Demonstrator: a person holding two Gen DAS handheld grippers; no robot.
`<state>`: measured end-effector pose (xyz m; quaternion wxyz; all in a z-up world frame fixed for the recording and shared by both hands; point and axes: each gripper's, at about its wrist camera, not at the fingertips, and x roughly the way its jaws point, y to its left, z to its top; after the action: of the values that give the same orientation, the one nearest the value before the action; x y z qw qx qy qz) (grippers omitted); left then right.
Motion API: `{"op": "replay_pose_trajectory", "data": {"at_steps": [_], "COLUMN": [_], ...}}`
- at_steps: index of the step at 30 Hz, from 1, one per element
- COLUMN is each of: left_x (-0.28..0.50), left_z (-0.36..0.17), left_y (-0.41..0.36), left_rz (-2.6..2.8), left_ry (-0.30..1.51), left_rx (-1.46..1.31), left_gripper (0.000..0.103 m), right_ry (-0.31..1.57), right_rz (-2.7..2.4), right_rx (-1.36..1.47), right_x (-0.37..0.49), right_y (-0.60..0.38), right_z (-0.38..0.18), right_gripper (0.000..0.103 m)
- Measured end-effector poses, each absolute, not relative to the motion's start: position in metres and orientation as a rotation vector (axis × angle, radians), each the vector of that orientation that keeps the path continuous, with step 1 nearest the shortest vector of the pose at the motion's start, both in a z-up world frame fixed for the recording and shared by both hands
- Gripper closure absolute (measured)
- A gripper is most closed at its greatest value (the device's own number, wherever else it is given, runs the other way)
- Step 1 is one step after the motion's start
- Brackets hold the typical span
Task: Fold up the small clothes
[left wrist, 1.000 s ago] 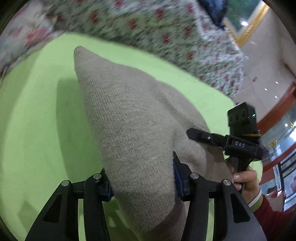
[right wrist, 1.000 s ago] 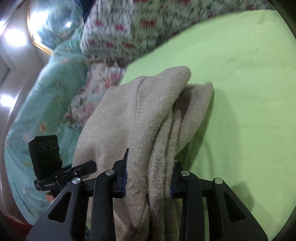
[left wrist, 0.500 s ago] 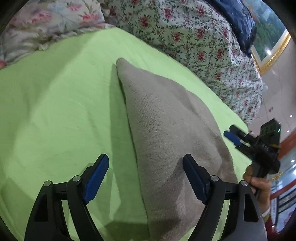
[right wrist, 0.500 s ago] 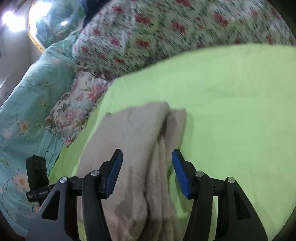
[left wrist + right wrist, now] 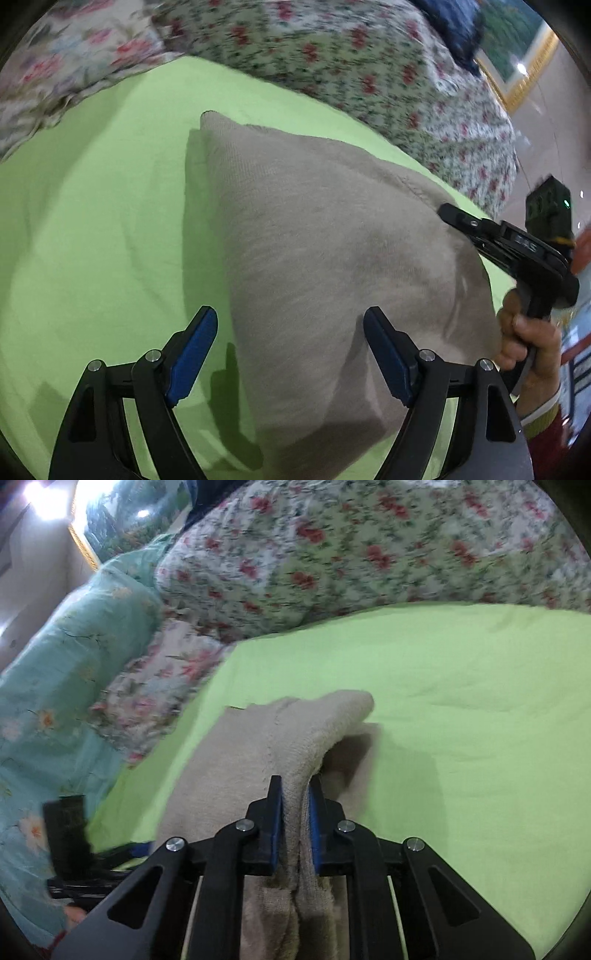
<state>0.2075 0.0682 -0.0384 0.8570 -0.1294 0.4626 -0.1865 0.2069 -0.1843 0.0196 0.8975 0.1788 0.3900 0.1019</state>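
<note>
A beige knitted garment [image 5: 317, 251] lies folded on the lime-green sheet [image 5: 92, 236]. My left gripper [image 5: 291, 332] is open, its blue-padded jaws astride the garment's near end without pinching it. My right gripper [image 5: 295, 794] is shut on a raised fold of the same garment [image 5: 295, 731], with cloth squeezed between the blue pads. In the left wrist view the right gripper [image 5: 443, 212] touches the garment's far right edge, held by a hand [image 5: 528, 339].
Floral quilts [image 5: 351, 554] are heaped along the far side of the green sheet [image 5: 461, 720]. A teal floral quilt [image 5: 55, 657] lies to the left in the right wrist view. The left gripper's body [image 5: 70, 834] shows blurred at that view's lower left.
One second ago both grippers gripped the garment; half a second ago both were open. Now my right gripper has shut again on a fold. My left gripper stays open and has moved closer.
</note>
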Motion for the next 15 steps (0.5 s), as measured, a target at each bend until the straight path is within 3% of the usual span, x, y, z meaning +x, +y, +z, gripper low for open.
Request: {"op": "replay_pose_trajectory", "data": {"at_steps": [3,7,15], "left_x": [0.212,0.209,0.199], "left_z": [-0.059,-0.075,-0.073], "left_y": [0.061,0.071,0.083], "left_rz": [-0.350,-0.363,-0.342], "left_ry": [1.037,1.065,1.059], "left_rx": [-0.245,-0.325,-0.301], "left_gripper": [0.020,0.020,0.020], "right_ry": [0.905,0.901,0.887], "right_rz": [0.185,0.200,0.223], "right_rx": [0.404,0.444,0.454], "right_x": [0.217,0.221,0.216], "right_y": [-0.198,-0.200,-0.196], "right_z": [-0.016,-0.041,-0.032], "right_gripper": [0.089,0.086,0.082]}}
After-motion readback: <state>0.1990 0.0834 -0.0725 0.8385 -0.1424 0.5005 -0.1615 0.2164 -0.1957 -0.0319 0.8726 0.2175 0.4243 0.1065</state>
